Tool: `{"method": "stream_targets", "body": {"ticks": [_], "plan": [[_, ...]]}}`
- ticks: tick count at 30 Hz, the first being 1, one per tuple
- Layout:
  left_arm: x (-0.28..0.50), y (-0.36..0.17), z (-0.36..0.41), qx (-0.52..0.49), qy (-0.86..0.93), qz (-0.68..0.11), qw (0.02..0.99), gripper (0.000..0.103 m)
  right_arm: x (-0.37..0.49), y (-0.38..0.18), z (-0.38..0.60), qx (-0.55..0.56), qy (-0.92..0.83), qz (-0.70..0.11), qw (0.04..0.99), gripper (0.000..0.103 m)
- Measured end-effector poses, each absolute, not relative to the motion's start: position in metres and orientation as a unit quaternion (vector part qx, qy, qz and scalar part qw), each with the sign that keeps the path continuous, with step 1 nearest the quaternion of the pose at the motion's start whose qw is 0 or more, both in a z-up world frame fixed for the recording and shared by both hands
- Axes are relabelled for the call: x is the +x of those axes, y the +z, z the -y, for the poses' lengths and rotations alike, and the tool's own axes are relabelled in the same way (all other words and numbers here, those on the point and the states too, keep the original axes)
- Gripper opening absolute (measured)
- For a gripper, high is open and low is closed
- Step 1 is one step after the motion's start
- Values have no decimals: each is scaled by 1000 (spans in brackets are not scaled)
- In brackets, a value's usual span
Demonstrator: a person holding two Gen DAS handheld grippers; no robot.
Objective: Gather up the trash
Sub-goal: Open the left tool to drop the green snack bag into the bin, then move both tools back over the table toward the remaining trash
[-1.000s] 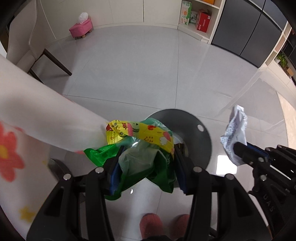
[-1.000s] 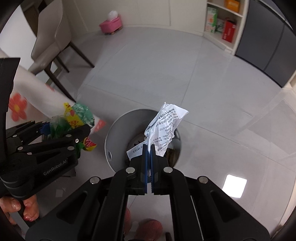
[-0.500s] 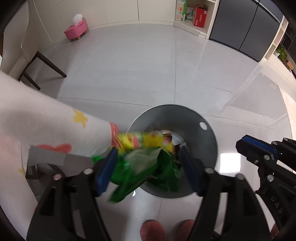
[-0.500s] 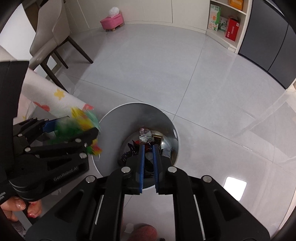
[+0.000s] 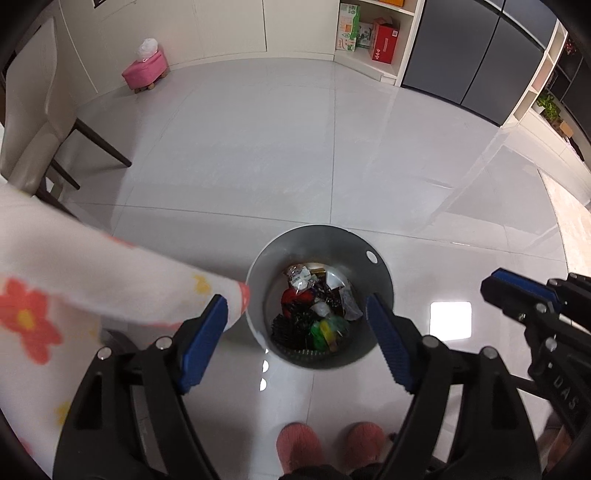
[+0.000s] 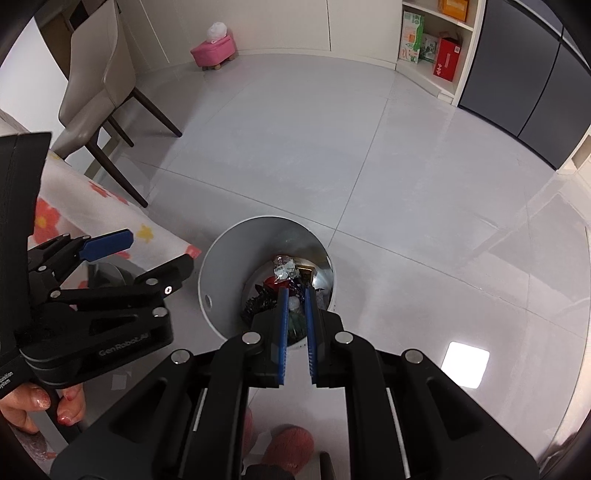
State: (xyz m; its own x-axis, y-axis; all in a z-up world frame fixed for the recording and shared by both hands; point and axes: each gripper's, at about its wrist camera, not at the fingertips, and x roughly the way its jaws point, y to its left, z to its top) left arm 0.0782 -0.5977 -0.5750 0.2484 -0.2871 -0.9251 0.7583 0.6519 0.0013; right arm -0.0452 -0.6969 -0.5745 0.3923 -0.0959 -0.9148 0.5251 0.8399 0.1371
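Note:
A round grey metal trash bin [image 5: 380, 280] stands on the floor below both grippers; it also shows in the right wrist view [image 6: 221, 258]. Inside lie mixed scraps: a green and yellow wrapper [image 5: 327, 330], a crumpled receipt [image 5: 299, 275], black and red bits. My left gripper [image 5: 297, 308] hangs above the bin, wide open and empty. My right gripper [image 6: 295, 295] is over the bin too, its jaws a narrow gap apart and empty. It shows at the right edge of the left wrist view [image 5: 517, 288].
A table with a white floral cloth [image 5: 74, 280] sits at the left, beside the bin. A beige chair [image 6: 96, 85] stands behind it. A pink stool [image 5: 144, 72] and shelves with boxes [image 5: 369, 33] are far back. Pink slippers [image 5: 328, 446] are below.
The left gripper opened wide and the green and yellow wrapper fell into the bin. The right gripper opened slightly and let the receipt drop in. Both views rose a little.

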Motion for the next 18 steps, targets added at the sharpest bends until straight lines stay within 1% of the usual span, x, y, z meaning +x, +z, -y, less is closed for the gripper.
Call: {"method": "stream_targets", "body": {"ticks": [4,7,10,13,18], "plan": [[71,-535,578,229,-333,-514,757,78,-47,-531,687,206,-186,-522,806,9],[68,-495,558,221,-317,-522,761,78,-51,-496,680,203,-179,-525,807,9],[65,-448,533,211,-299,-522,771,78,-51,-449,666,196,-169,-524,811,8],[63,-408,510,204,-282,-516,783,78,-48,-406,648,174,-156,-524,819,9],[60,-345,460,168,-238,-508,810,78,-39,-351,615,144,-110,-518,836,9]]}}
